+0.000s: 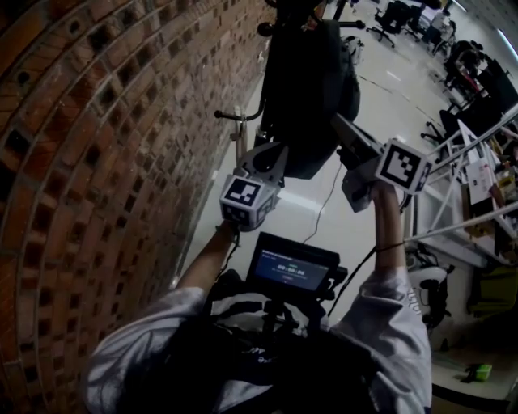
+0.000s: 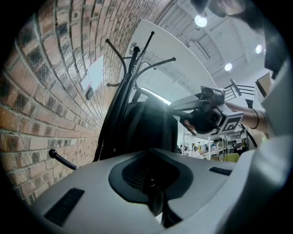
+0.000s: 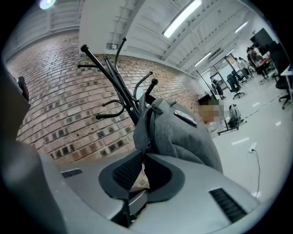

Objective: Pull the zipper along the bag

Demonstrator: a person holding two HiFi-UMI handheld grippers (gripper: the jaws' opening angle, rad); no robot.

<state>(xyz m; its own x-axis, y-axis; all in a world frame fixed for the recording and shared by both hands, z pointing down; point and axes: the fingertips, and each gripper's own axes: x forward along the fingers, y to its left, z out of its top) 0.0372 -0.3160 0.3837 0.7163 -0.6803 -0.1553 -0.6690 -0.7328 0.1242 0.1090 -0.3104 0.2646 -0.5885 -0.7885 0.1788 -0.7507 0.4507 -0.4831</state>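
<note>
A dark grey bag (image 1: pixel 307 89) hangs from a black coat rack (image 3: pixel 112 75) beside a brick wall. In the head view my left gripper (image 1: pixel 279 155) meets the bag's lower left edge. Its jaws stand closed together in the left gripper view, and the bag (image 2: pixel 146 128) rises right behind my left gripper (image 2: pixel 149 157), fabric apparently pinched. My right gripper (image 1: pixel 336 120) reaches the bag's right side. In the right gripper view my right gripper (image 3: pixel 143 153) has a narrow gap showing wall between the pads. The bag's zipper seam (image 3: pixel 147 125) runs down to the tips.
The brick wall (image 1: pixel 97 145) curves along the left. A small screen (image 1: pixel 291 271) sits on the person's chest rig below the grippers. White shelving (image 1: pixel 461 194) and office chairs (image 1: pixel 396 16) stand to the right and far back, and a cable (image 1: pixel 324 202) lies on the floor.
</note>
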